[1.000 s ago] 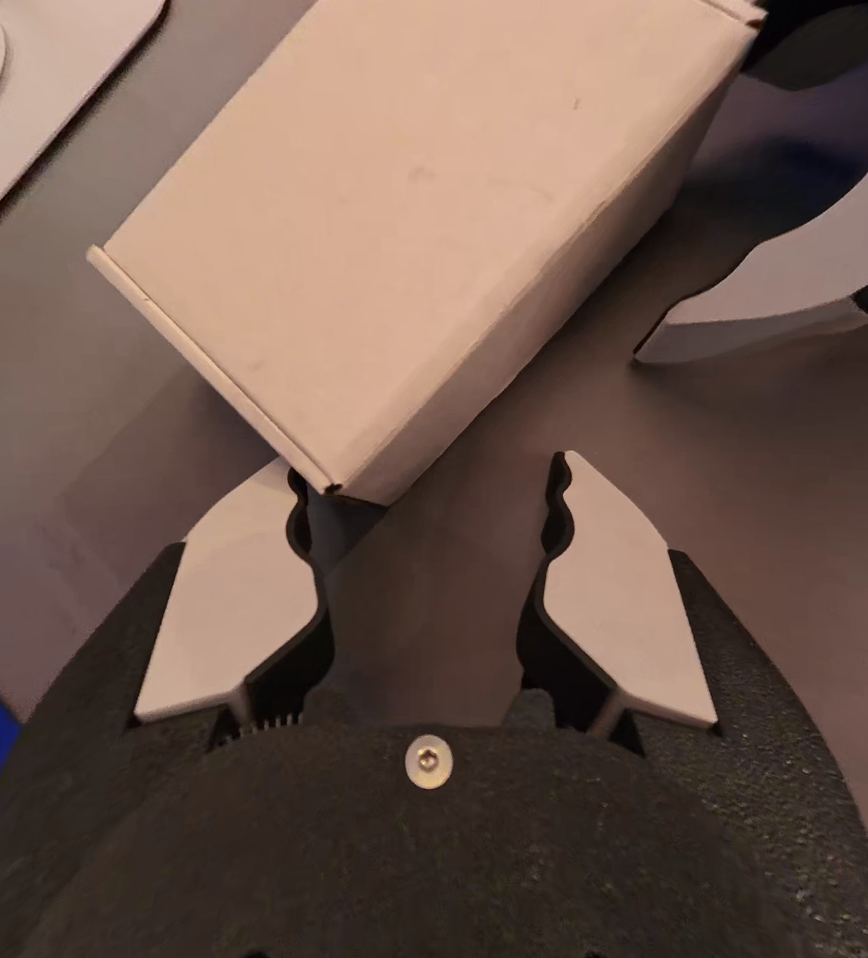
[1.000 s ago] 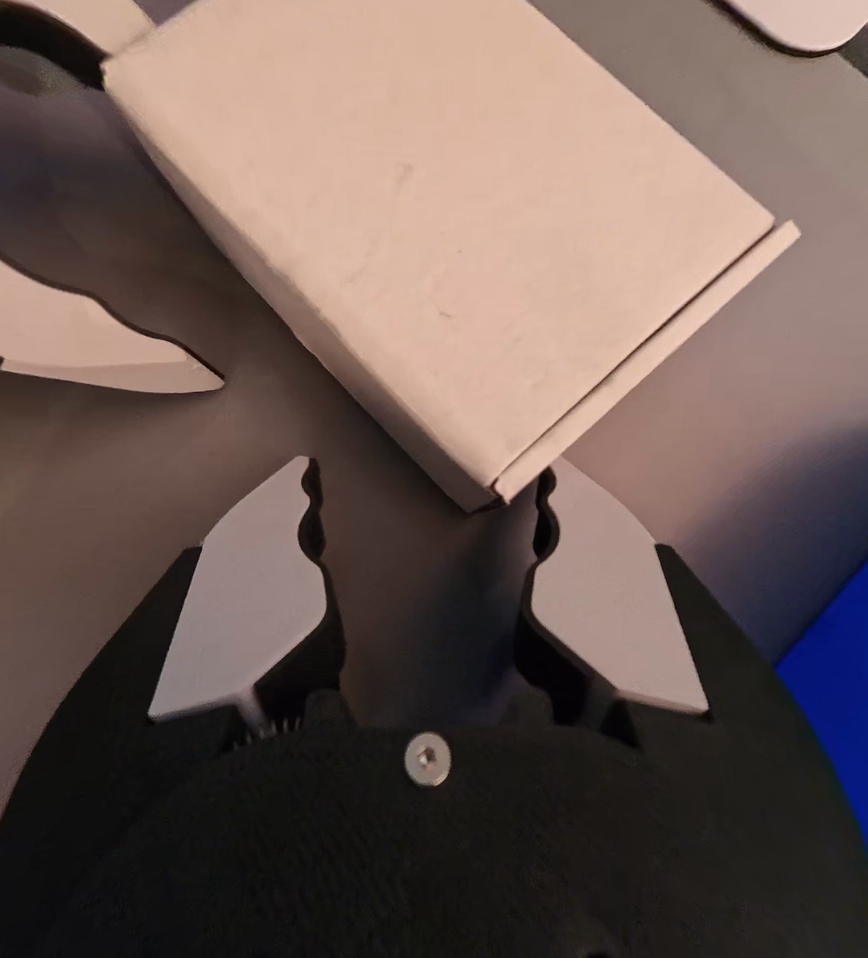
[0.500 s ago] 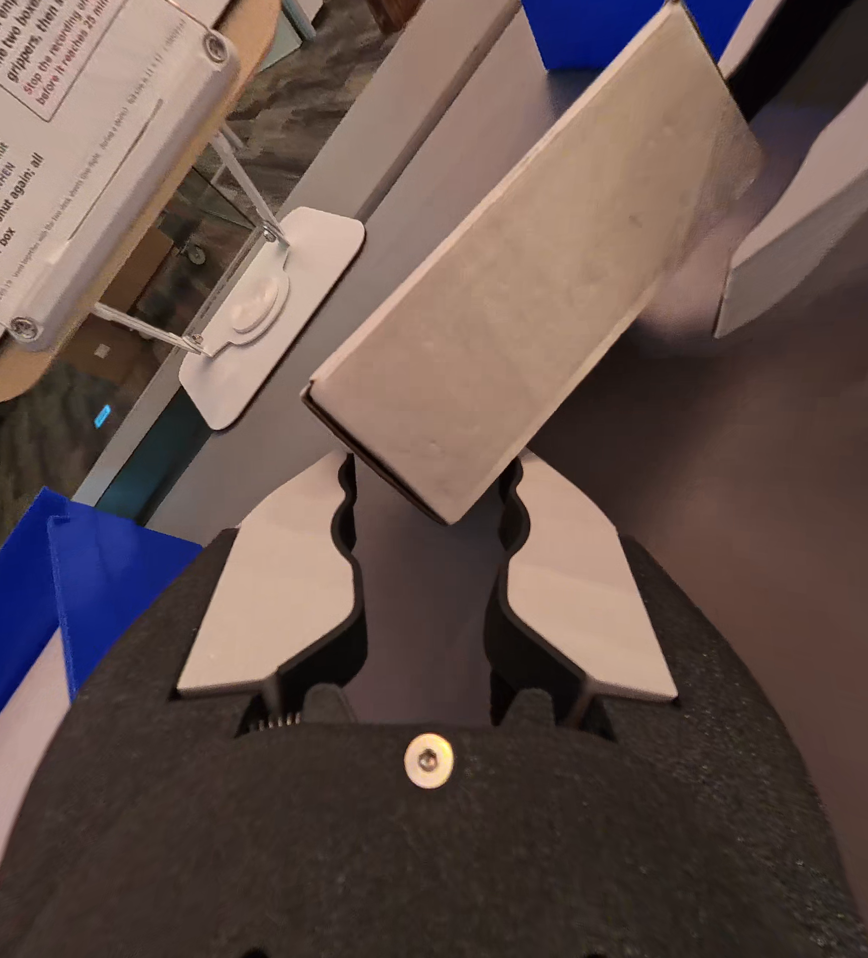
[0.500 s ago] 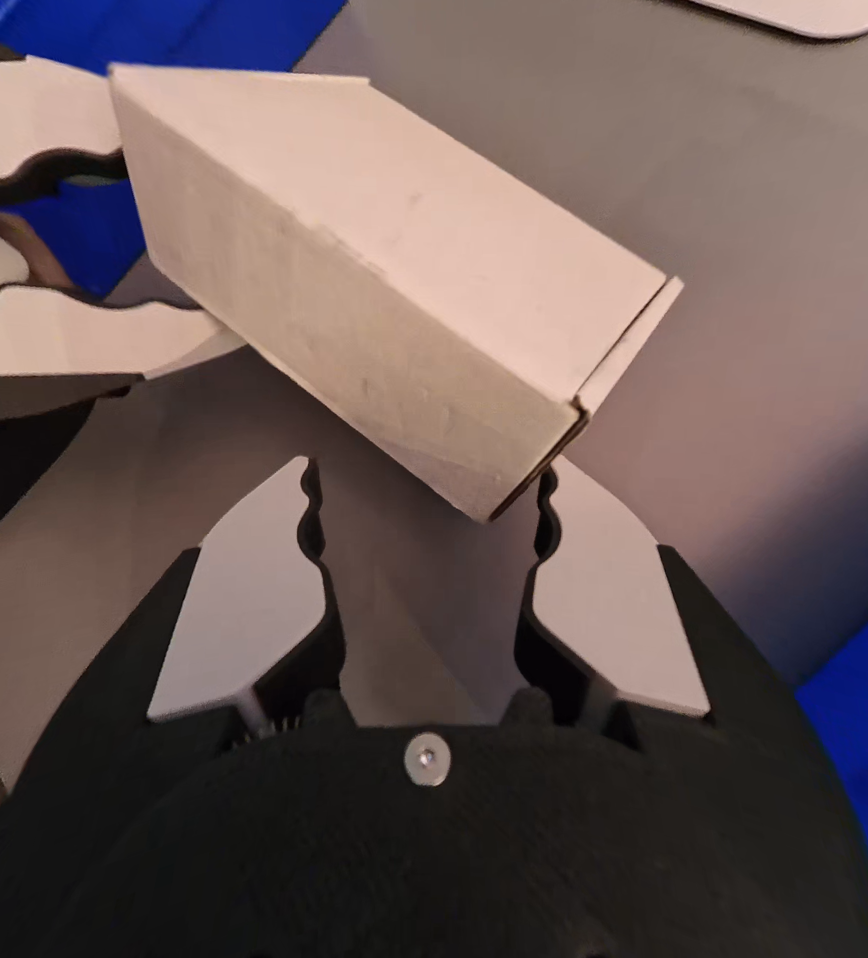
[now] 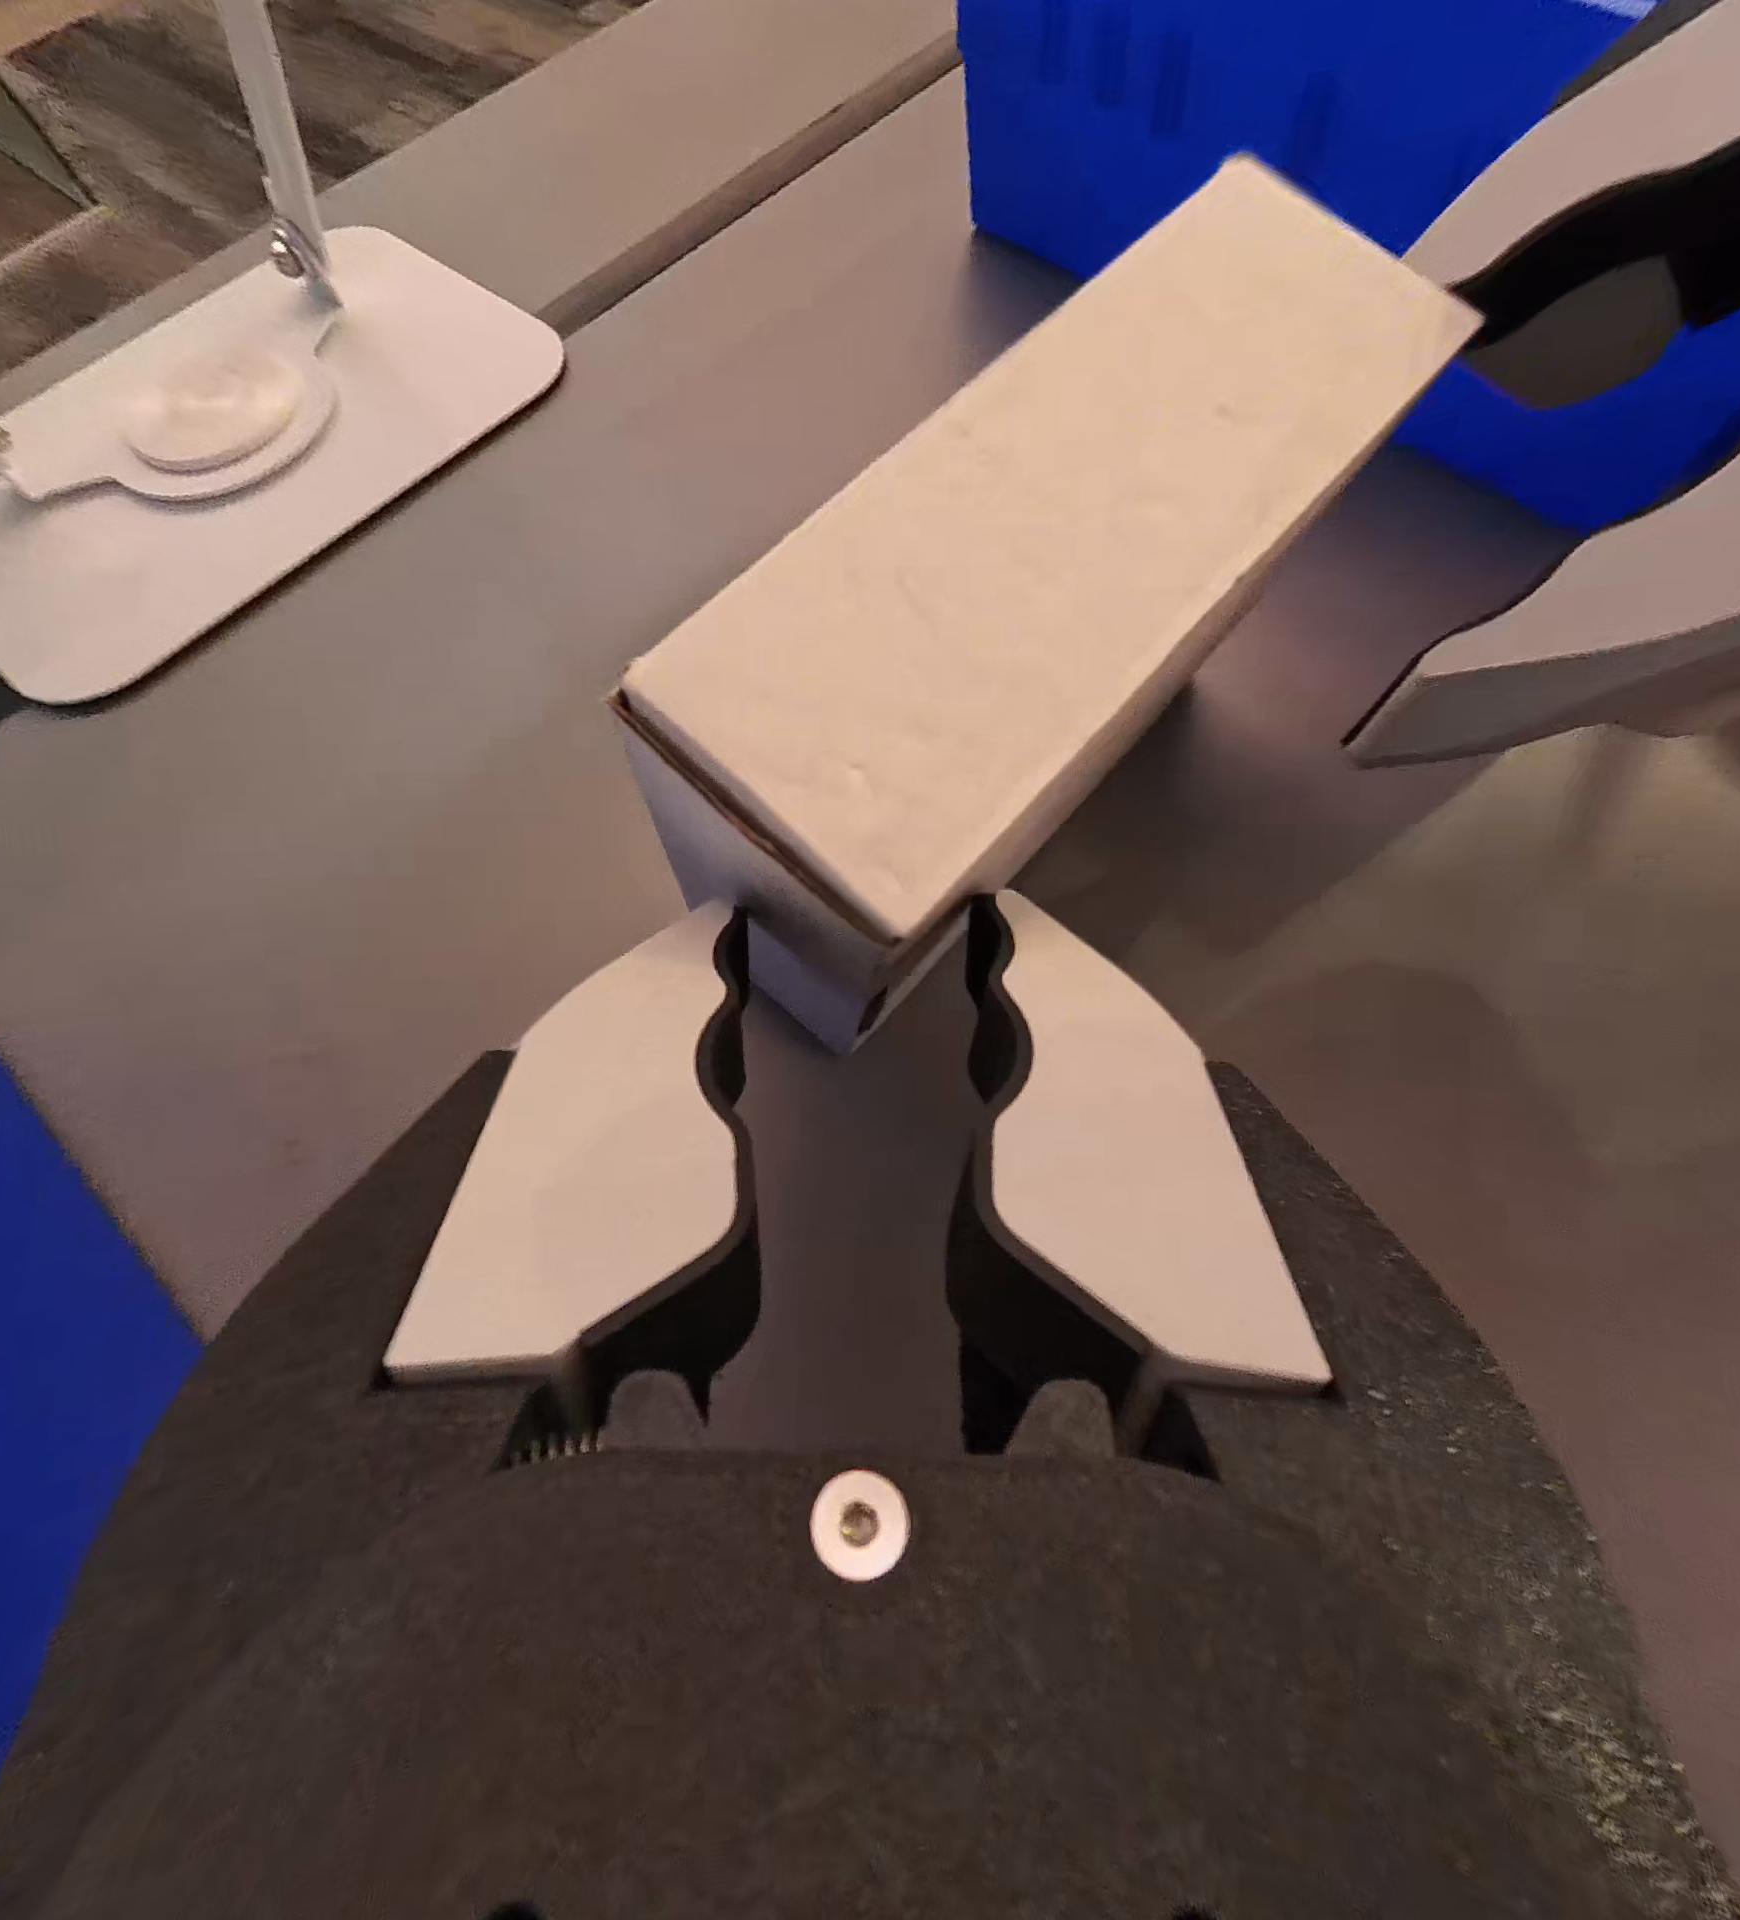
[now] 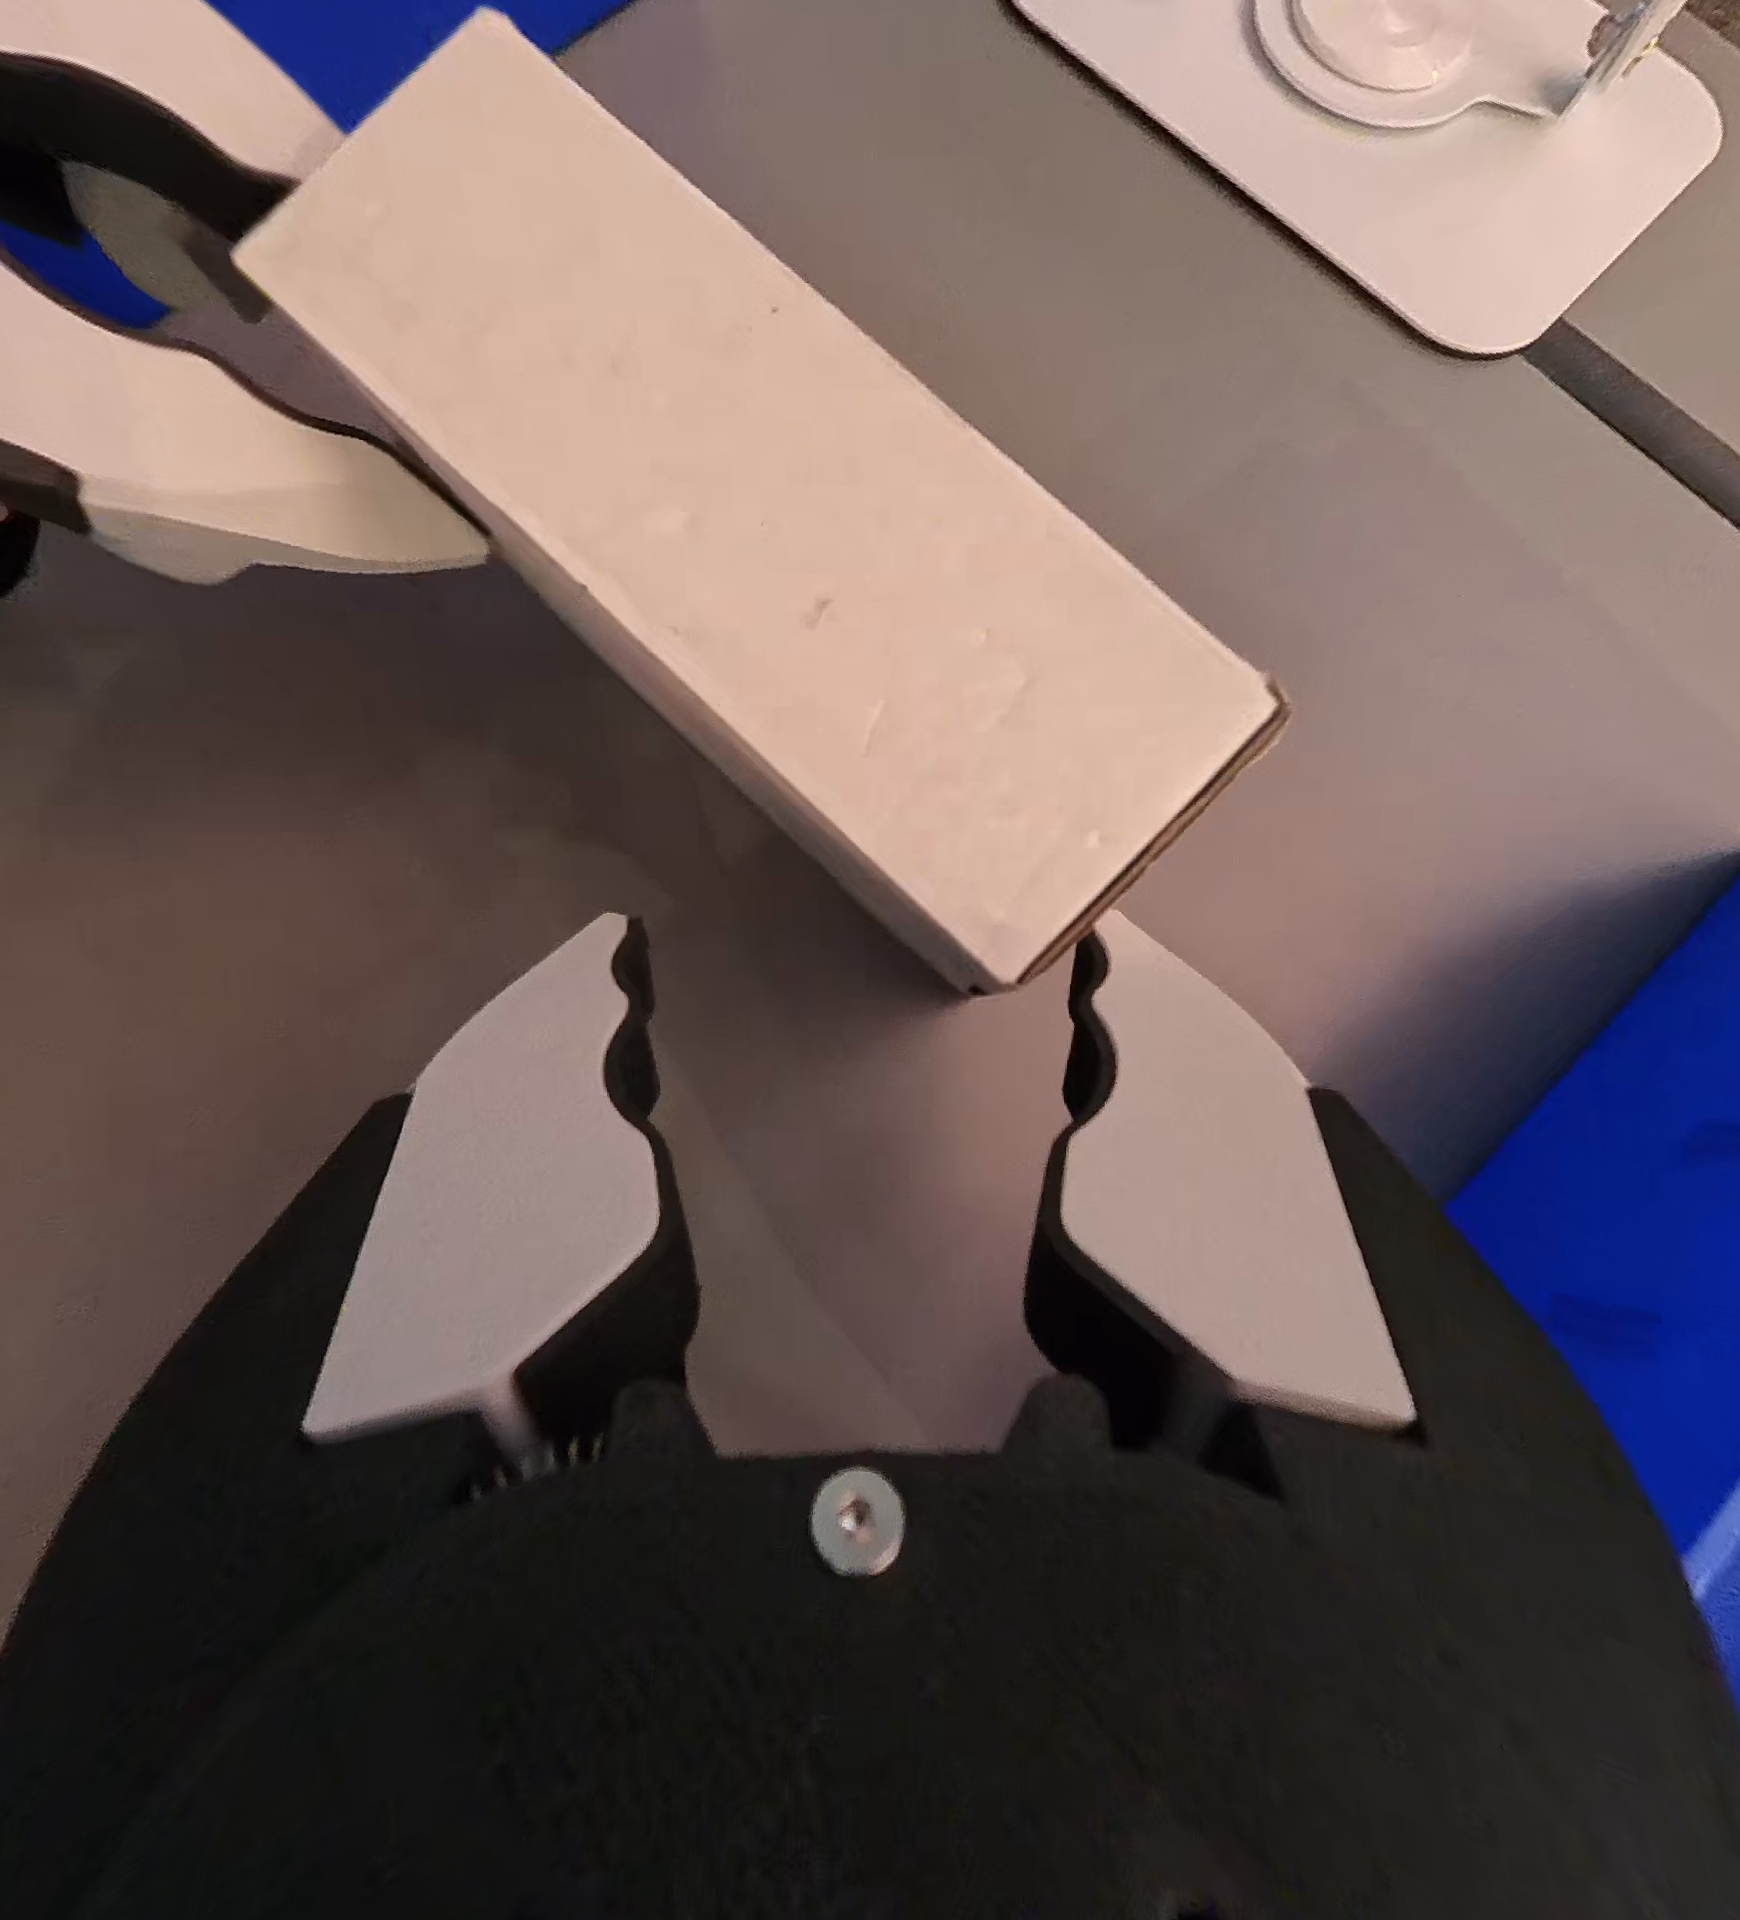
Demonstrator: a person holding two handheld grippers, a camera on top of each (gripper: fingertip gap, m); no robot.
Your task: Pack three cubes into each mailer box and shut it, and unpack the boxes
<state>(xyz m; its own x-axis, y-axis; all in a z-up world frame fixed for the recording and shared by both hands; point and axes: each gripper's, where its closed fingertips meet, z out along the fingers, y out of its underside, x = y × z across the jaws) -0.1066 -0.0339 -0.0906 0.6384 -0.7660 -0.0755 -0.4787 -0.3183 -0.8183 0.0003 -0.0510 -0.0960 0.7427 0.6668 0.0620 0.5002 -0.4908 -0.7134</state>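
A closed white mailer box (image 5: 1032, 582) is held tilted above the grey table (image 5: 274, 831). My left gripper (image 5: 855, 925) is shut on the box's near corner, one finger on each side. In the right wrist view the same box (image 6: 762, 540) slants away to the upper left, where the left gripper's fingers (image 6: 222, 509) clamp its far end. My right gripper (image 6: 855, 935) is open; the box's near corner sits just inside its right finger, with a wide gap to its left finger. The right gripper's fingers (image 5: 1531, 644) show at the right of the left wrist view. No cubes are visible.
A blue bin (image 5: 1157, 125) stands behind the box, and another blue bin (image 5: 4, 1299) is at the table's left edge. A blue bin (image 6: 1676, 1247) also lies right of my right gripper. A white stand base (image 5: 222, 436) sits at the back, also seen in the right wrist view (image 6: 1417, 156). The white stand base (image 5: 222, 436) sits 30 cm or so from the ends of my left fingers.
The box lay flat on the table with both grippers open at its corners. My left gripper closed on its corner, and the box has been lifted and turned on edge.
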